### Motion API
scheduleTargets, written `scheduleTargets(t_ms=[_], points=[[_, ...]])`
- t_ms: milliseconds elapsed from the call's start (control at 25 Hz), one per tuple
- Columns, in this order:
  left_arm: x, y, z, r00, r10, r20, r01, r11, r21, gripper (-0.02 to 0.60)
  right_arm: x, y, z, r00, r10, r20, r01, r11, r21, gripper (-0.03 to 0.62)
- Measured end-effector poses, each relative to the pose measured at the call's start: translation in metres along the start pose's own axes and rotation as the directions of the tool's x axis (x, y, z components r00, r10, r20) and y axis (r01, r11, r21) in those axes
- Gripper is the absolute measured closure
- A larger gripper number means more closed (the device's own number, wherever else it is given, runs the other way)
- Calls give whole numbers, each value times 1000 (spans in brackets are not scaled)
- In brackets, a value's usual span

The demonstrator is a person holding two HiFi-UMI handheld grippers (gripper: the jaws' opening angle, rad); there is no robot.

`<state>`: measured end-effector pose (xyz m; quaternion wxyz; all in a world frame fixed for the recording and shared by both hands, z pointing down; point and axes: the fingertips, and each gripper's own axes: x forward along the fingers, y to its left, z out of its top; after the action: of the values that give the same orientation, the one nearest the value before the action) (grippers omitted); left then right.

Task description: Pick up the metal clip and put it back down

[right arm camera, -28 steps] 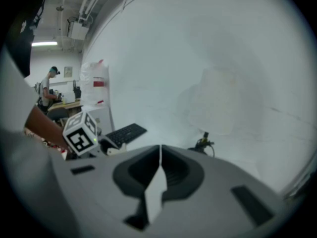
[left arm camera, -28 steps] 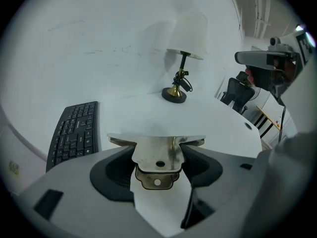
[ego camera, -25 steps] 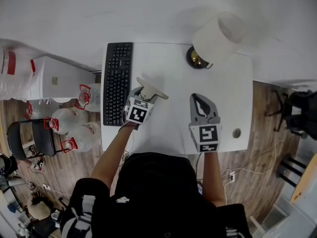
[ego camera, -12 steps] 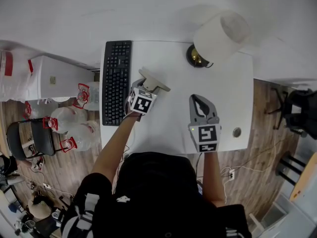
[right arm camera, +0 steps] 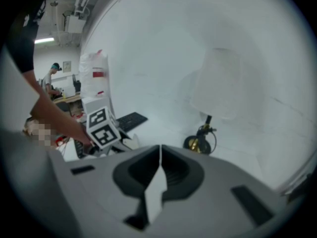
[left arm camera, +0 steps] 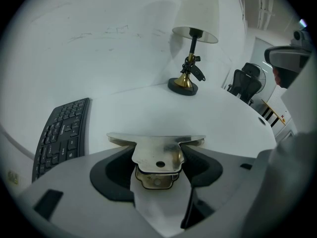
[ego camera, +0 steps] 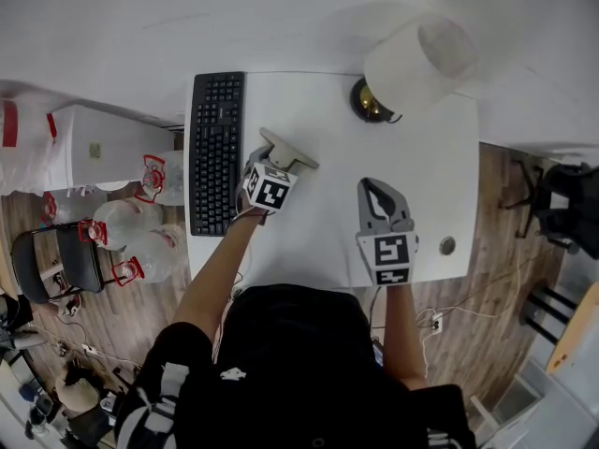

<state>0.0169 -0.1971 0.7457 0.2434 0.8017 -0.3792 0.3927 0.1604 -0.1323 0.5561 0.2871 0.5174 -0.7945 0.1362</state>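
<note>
The metal clip (ego camera: 288,150) is a silvery spring clip with a wide flat mouth. My left gripper (ego camera: 279,162) is shut on its two handles and holds it just above the white desk (ego camera: 318,241), right of the keyboard. In the left gripper view the clip (left arm camera: 156,151) sits squeezed between the black pads of that gripper (left arm camera: 158,171), its mouth pointing away toward the lamp. My right gripper (ego camera: 379,201) hovers over the desk's right half, shut with nothing in it; in its own view the right gripper (right arm camera: 159,152) has its jaws meeting in a thin line.
A black keyboard (ego camera: 213,152) lies along the desk's left edge. A table lamp (ego camera: 412,64) with a white shade stands at the far right corner. A round cable hole (ego camera: 447,247) is near the right front. Water bottles (ego camera: 131,241) and a chair (ego camera: 65,260) stand on the floor at left.
My left gripper has carried the clip a little farther across the desk and lower. The right gripper has stayed where it was.
</note>
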Motion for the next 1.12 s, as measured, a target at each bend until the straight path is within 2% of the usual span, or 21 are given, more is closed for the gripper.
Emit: scheduleTargets(t_ms=[440, 720, 1120], points=[[4, 2, 1, 1000, 26, 7, -26, 1000, 2, 276, 2, 0, -1, 1000, -2, -4, 2, 1000, 2, 559], [5, 0, 0, 1000, 14, 7, -14, 1000, -8, 276, 1, 0, -2, 1000, -5, -7, 5, 1000, 5, 559], [2, 1, 3, 999, 21, 27, -20, 1000, -18, 248, -1, 0, 1, 1000, -8, 2, 8, 1000, 3, 559]])
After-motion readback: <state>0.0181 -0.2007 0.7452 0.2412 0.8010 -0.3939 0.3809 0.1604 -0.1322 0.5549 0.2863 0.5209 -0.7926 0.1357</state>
